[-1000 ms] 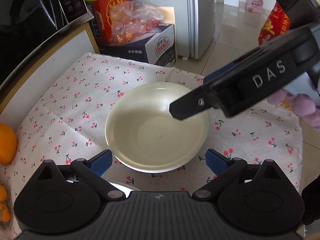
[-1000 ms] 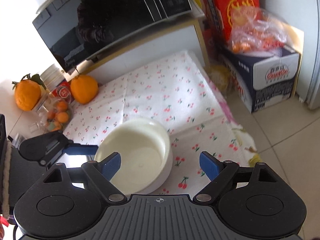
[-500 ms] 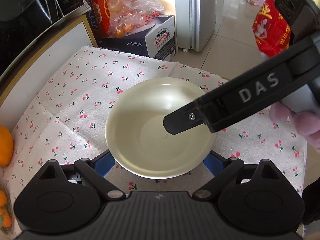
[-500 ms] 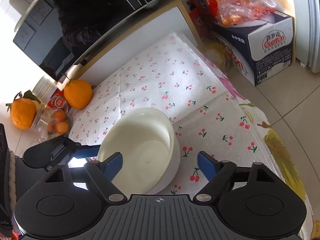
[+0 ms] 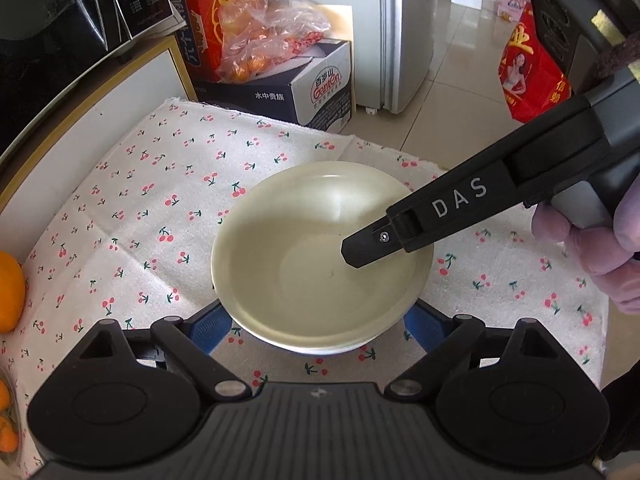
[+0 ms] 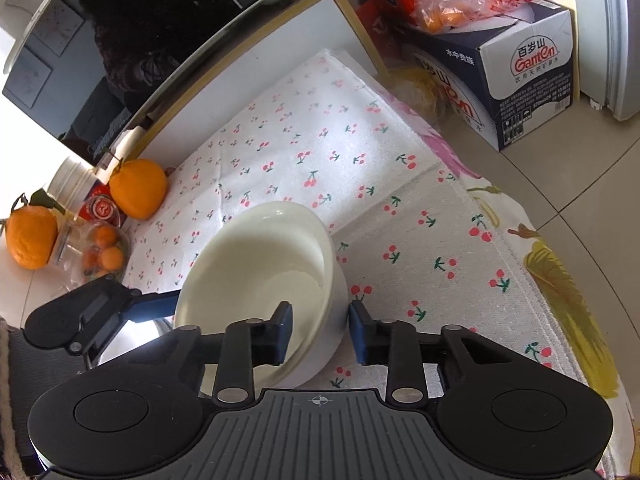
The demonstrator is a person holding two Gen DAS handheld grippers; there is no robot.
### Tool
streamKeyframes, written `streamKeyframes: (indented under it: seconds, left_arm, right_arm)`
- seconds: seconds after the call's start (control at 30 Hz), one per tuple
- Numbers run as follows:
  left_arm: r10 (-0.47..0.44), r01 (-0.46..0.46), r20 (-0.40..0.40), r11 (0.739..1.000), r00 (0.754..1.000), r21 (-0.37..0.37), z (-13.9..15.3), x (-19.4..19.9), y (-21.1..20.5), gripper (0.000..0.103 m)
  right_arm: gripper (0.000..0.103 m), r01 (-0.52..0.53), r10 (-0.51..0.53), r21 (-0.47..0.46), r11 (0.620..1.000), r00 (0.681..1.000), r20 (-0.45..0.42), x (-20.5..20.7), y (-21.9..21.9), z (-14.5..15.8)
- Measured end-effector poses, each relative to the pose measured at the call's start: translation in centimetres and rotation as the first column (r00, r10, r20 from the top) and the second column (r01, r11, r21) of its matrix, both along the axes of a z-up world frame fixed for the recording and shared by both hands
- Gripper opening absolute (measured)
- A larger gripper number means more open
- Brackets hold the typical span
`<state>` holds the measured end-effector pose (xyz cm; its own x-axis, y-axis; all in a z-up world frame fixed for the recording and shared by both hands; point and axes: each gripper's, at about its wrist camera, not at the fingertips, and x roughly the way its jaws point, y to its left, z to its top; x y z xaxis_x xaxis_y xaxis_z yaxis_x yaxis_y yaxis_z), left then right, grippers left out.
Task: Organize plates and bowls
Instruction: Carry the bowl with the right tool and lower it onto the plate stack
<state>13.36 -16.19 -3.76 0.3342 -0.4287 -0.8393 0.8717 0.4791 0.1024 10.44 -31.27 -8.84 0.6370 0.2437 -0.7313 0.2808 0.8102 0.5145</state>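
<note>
Fingers of my right gripper (image 6: 319, 332) straddle the near rim of the cream bowl (image 6: 264, 280), one pad inside, one outside, narrowed but with a visible gap, so I cannot tell if they pinch it. My left gripper (image 5: 318, 326) is spread wide, its blue pads either side of the bowl's base. The bowl sits on the cherry-print cloth (image 5: 160, 200), an orange (image 6: 138, 188) well apart.

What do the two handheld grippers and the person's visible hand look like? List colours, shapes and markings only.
Each gripper, left gripper and right gripper, has a black ribbed body, two round black discs, silver pivot screws and blue finger pads. The right gripper's side carries white "DAS" lettering. The hand wears a pale lilac glove.
</note>
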Motion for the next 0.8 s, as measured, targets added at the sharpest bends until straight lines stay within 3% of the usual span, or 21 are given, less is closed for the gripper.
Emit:
streamKeyframes:
  seconds: [0.43,0.8]
  left_arm:
    - [0.023,-0.022,0.036,0.998,0.999,-0.053,1.7,-1.1,0.4,0.091]
    - [0.090,-0.085,0.044,0.991,0.995,-0.107,4.1,-2.6,2.9,0.089]
  right_arm:
    - [0.029,-0.021,0.024,-0.053,0.998,0.998,0.062,-0.8,0.0,2.9]
    - [0.029,-0.056,0.060,-0.037,0.998,0.991,0.116,-1.9,1.5,5.9]
